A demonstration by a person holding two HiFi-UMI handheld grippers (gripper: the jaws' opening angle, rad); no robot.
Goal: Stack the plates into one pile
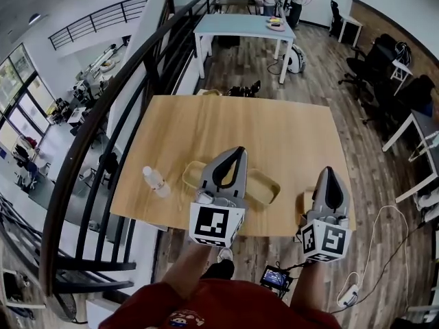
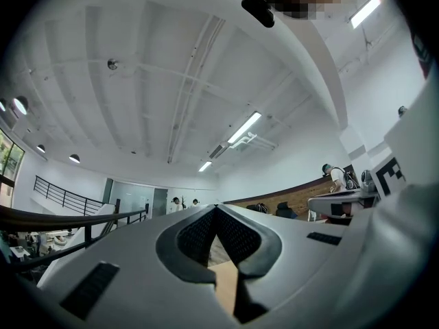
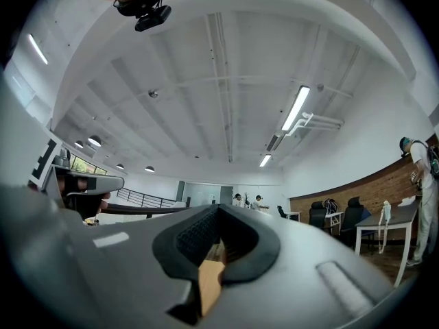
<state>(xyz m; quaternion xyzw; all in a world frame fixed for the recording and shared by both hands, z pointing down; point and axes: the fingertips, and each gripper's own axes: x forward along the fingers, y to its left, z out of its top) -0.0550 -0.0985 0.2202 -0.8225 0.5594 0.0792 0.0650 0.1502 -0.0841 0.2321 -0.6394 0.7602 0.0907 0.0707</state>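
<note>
On the near half of the wooden table (image 1: 226, 122), yellow plate edges show on both sides of my left gripper: one rim at the left (image 1: 190, 174) and a wider part at the right (image 1: 264, 187). The gripper hides the middle, so I cannot tell if they are one plate or two. Another yellow plate edge (image 1: 306, 199) peeks out beside my right gripper. My left gripper (image 1: 238, 149) hovers over the plates, shut and empty. My right gripper (image 1: 328, 171) is over the table's near right corner, also shut and empty. Both gripper views look up toward the ceiling past touching jaw tips (image 2: 216, 208) (image 3: 218, 208).
A clear water bottle (image 1: 156, 181) lies near the table's left front corner. A black stair railing (image 1: 103, 149) runs along the left. A light blue table (image 1: 240, 26) stands beyond, with people behind it. Desks and office chairs (image 1: 384, 67) fill the right.
</note>
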